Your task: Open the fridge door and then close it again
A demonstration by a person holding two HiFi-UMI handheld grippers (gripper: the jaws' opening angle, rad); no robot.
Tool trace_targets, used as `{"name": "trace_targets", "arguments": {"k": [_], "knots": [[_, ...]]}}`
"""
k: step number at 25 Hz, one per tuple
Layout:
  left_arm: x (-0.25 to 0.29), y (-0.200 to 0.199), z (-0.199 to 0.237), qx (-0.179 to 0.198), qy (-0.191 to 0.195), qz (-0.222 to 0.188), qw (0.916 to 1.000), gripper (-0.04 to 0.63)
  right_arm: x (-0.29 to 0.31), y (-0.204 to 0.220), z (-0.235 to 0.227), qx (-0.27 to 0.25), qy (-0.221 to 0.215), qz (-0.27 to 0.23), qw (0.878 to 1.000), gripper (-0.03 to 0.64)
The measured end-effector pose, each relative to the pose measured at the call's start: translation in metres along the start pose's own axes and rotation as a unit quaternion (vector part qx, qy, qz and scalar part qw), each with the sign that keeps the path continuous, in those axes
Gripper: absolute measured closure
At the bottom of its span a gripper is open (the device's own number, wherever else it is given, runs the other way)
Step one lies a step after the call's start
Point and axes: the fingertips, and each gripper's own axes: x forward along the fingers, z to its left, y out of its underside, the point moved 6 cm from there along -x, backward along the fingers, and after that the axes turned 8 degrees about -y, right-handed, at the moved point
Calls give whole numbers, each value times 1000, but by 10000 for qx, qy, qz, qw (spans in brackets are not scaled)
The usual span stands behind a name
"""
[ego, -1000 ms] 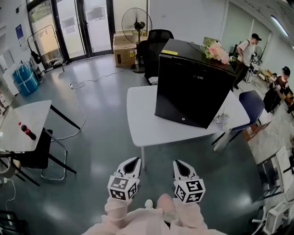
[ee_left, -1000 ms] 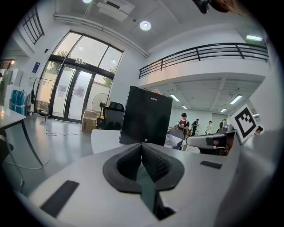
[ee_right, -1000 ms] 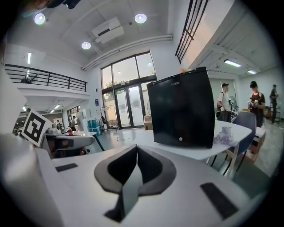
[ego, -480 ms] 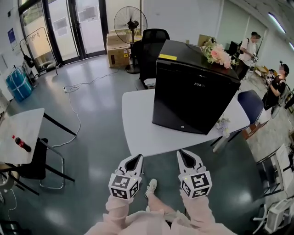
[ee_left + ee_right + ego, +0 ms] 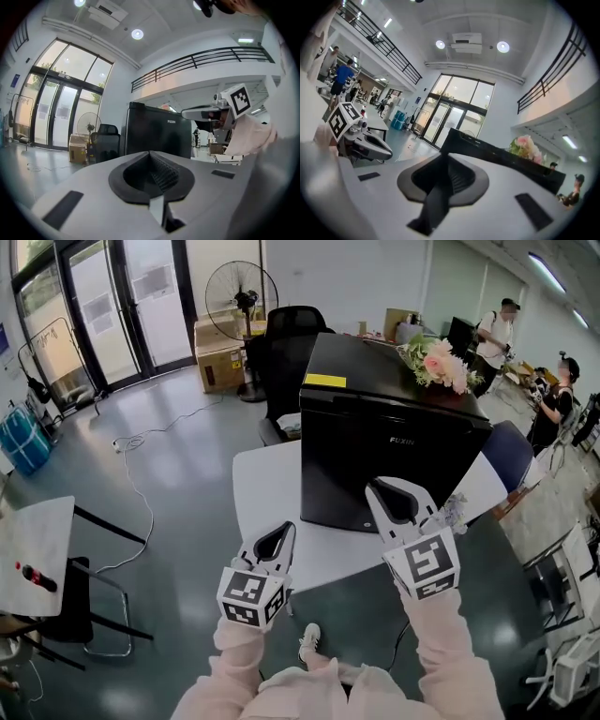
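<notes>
Your black mini fridge (image 5: 389,460) stands at 12 o'clock on the white table (image 5: 267,493), its glossy door shut, a yellow label (image 5: 324,380) and pink flowers (image 5: 436,362) on top. Your left gripper (image 5: 283,531) has its jaws pressed together; your right gripper (image 5: 377,487) has just been parting its jaws, with nothing between them.

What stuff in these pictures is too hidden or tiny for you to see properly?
Inside the fridge: every view, its shut door hides it.
Yellow sticker on the fridge top: head view, print too small to read.
Bottle on the left table: head view, label too small; the table is cut off by the left edge.
Fridge bottom: left gripper view, the left gripper blocks it.
</notes>
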Motion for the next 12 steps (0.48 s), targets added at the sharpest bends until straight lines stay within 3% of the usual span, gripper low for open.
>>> {"name": "trace_targets", "arguments": {"k": [6,12], "knots": [[42,-27,28,207,-90,-76,9997,584,45,-30,-31,-962,-108,361,9947,525],[74,-47,52,190,-209,-174,9994,583,83,-45,-53,-1793,-194,1124,9772,480]]}}
